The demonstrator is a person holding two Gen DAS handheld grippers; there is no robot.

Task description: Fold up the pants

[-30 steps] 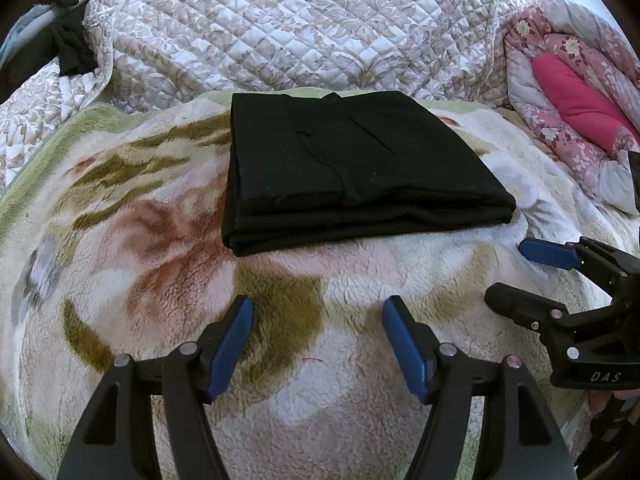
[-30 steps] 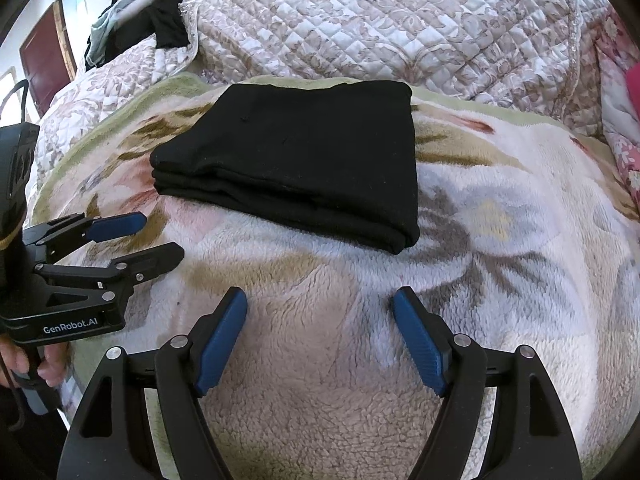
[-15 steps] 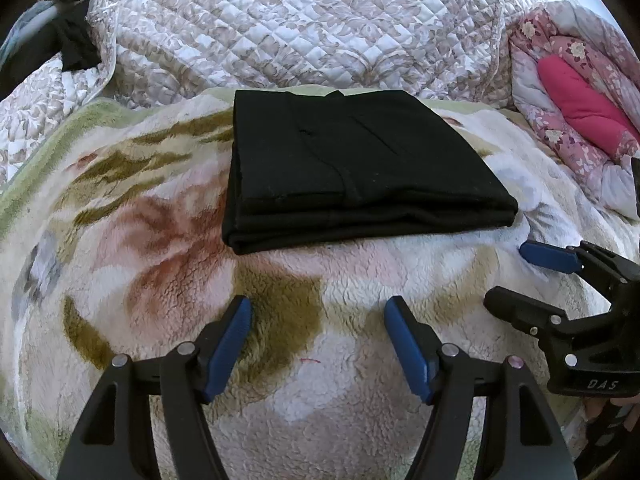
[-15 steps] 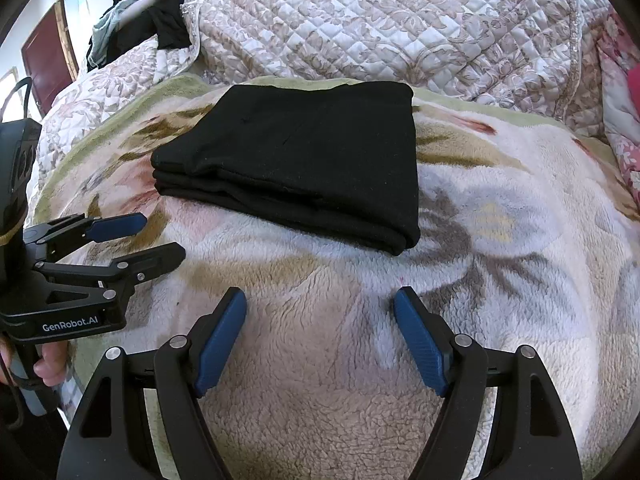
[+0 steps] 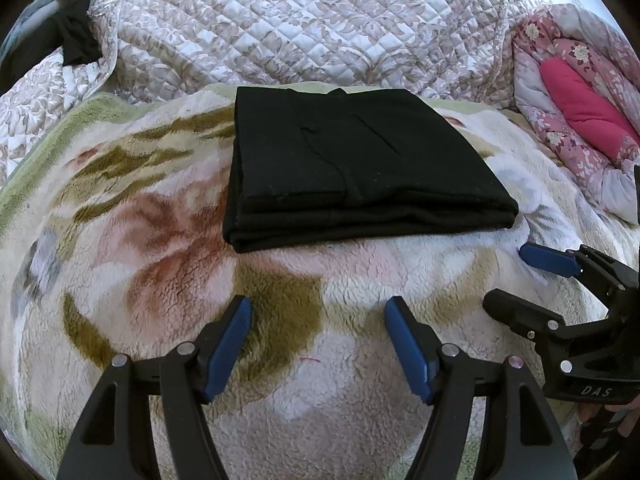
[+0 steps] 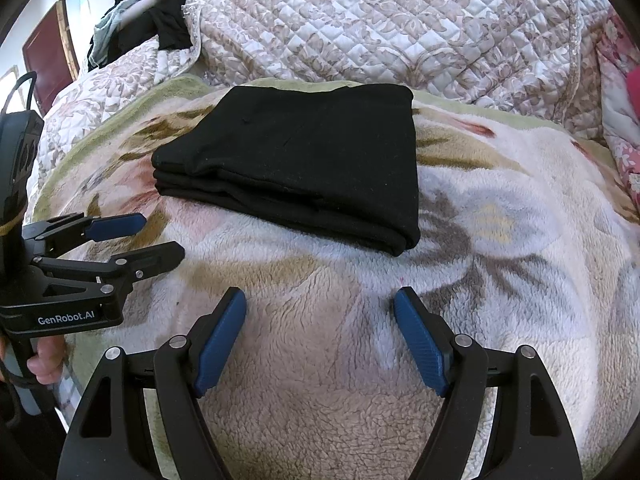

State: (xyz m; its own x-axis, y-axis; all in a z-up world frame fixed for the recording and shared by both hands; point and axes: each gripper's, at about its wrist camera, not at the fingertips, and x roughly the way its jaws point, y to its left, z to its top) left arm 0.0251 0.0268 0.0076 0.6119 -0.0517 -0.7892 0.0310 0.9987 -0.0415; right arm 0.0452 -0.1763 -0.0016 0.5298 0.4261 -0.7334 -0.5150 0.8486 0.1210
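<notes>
Black pants (image 5: 352, 168) lie folded in a flat rectangular stack of several layers on a fluffy floral blanket (image 5: 152, 240); they also show in the right wrist view (image 6: 304, 160). My left gripper (image 5: 318, 312) is open and empty, held back from the stack's near edge. It also shows at the left of the right wrist view (image 6: 156, 236). My right gripper (image 6: 320, 304) is open and empty, short of the stack's near right corner. It shows at the right of the left wrist view (image 5: 512, 276).
A quilted beige bedspread (image 5: 304, 28) rises behind the pants. A pink floral quilt (image 5: 576, 112) lies at the far right. Dark clothes (image 6: 160, 20) hang on a rack at the far left.
Both grippers have drifted back slightly from the folded pants. Jaws stay open. The pants have not moved.
</notes>
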